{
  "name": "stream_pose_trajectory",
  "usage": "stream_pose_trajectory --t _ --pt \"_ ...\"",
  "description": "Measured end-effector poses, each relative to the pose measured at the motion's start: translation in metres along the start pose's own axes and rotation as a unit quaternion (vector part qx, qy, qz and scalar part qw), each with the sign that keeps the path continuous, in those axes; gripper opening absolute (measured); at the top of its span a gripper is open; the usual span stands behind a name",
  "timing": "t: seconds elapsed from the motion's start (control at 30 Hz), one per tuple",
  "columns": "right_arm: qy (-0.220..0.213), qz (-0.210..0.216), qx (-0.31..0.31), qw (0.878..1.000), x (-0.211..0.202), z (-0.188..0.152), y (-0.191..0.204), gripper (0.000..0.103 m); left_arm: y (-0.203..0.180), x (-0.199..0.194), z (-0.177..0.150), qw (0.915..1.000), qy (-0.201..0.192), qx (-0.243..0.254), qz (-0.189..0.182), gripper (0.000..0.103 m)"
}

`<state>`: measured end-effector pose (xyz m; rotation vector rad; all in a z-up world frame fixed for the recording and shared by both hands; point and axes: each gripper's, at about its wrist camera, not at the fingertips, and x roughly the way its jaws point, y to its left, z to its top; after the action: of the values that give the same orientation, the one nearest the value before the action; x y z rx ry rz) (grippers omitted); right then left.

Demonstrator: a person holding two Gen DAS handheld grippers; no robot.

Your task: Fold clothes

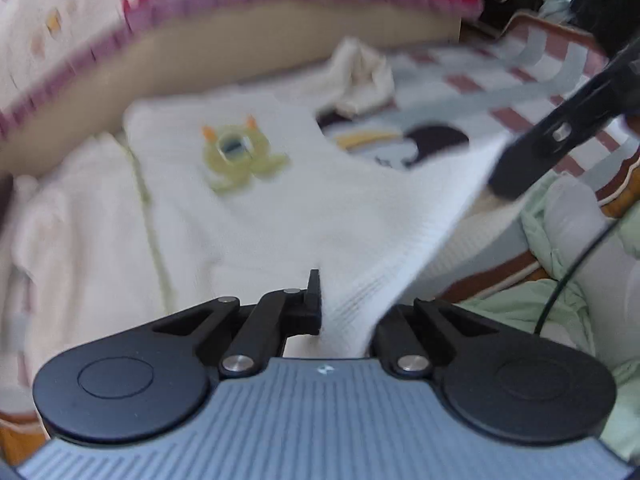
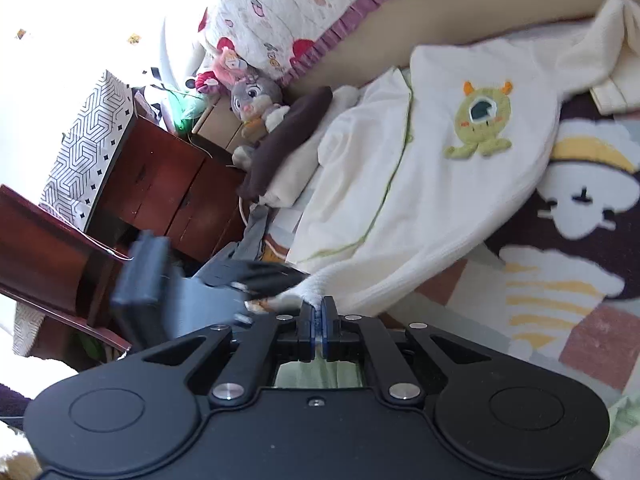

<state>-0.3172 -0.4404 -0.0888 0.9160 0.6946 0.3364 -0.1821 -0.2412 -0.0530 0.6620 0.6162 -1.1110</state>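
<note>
Daylight fills both views. The right wrist view is blown out to white at its upper left, where the light enters, and its corners go dark from the fisheye rim. The left wrist view is motion-smeared across the white garment [image 1: 248, 200] and quilt [image 1: 100, 20]; straight edges bow toward the borders.

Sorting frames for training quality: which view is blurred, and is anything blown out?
Left wrist view: motion-smeared throughout, the monster patch soft. Right wrist view: white garment sharp, the left gripper blurred, upper-left corner washed out by bright light.
</note>
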Motion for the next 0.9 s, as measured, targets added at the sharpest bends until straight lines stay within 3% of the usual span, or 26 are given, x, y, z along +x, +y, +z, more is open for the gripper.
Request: stream_pose_trajectory --t 0.07,0.1,0.17,0.23,0.4,0.47,0.53,0.6,0.73,0.8,0.9 --pt "-0.016 -0.027 0.02 0.999 -0.002 0.003 -0.014 0.012 0.003 -0.02 -0.002 0.9959 -0.028 0.057 0.064 0.003" --pt "-0.027 -0.046 0.031 0.998 -0.004 0.006 -0.022 0.024 0.007 -0.03 -0.002 0.9952 -0.035 0.058 0.071 0.003" --pt "-0.034 -0.121 0.027 0.992 0.0 0.012 -0.034 0.036 0.018 -0.051 0.0 0.9967 -0.052 0.029 0.055 0.003" --pt "-0.031 -0.175 0.023 0.984 0.012 0.018 -0.042 0.036 0.022 -0.07 0.001 0.997 -0.068 0.007 0.036 0.002" --pt "-0.063 -0.167 0.099 0.979 0.039 0.037 -0.067 0.044 0.025 -0.108 -0.009 0.9955 -0.09 -0.025 -0.012 0.002" --pt "-0.075 -0.176 0.101 0.976 0.047 0.046 -0.069 0.044 0.03 -0.123 -0.018 0.9938 -0.09 -0.048 -0.045 0.002" --pt "-0.083 -0.187 0.091 0.975 0.052 0.054 -0.069 0.045 0.038 -0.125 -0.034 0.9913 -0.071 -0.085 -0.071 0.002" --pt "-0.088 -0.194 0.092 0.973 0.058 0.058 -0.072 0.047 0.046 -0.105 -0.052 0.9882 -0.023 -0.12 -0.093 0.002" --pt "-0.083 -0.218 0.099 0.967 0.065 0.056 -0.082 0.047 0.051 -0.049 -0.075 0.9804 0.082 -0.162 -0.077 0.002" --pt "-0.065 -0.222 0.091 0.969 0.064 0.052 -0.08 0.047 0.048 -0.047 -0.075 0.9764 0.083 -0.178 -0.089 0.003" --pt "-0.046 -0.207 0.063 0.975 0.054 0.045 -0.067 0.047 0.035 -0.054 -0.066 0.9841 0.081 -0.138 -0.077 0.005"
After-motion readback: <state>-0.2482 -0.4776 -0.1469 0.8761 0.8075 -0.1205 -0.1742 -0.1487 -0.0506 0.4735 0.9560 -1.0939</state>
